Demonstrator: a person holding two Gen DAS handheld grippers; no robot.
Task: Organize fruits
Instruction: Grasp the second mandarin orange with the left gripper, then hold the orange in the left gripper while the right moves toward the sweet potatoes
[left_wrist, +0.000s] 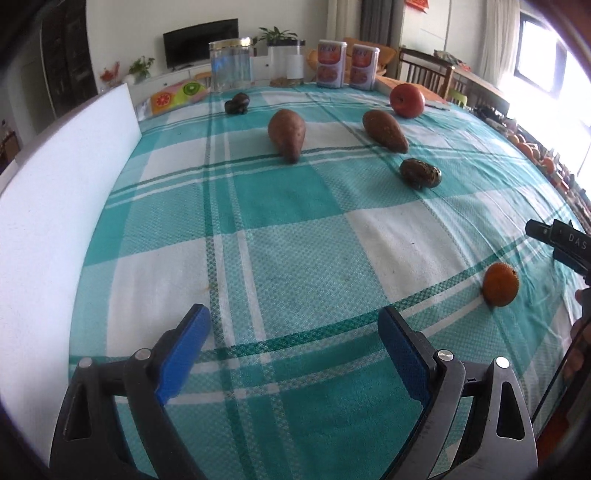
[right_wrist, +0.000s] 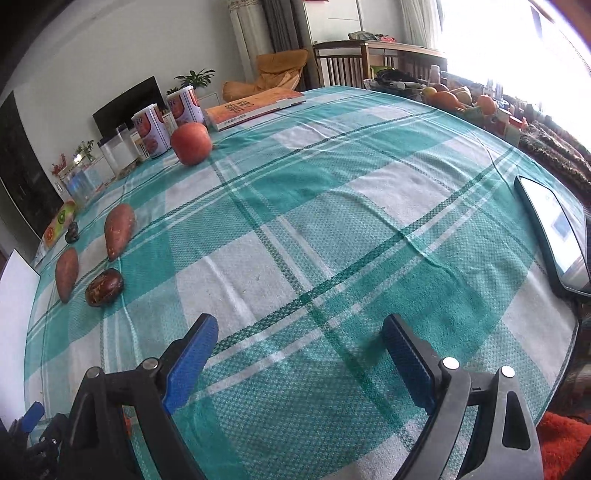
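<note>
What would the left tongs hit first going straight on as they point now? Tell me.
Probably just the cloth. The left tongs stand open and tilted down at a bare patch of it, nothing between the pads. The nearest sweet potato lies well beyond, and the orange sits off to the right, out of line.

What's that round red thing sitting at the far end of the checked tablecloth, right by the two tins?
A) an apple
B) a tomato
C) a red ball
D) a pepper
A: the apple shows a dimpled top with a stem hollow and smooth red skin, and it rests on the tablecloth near the tins.
</note>
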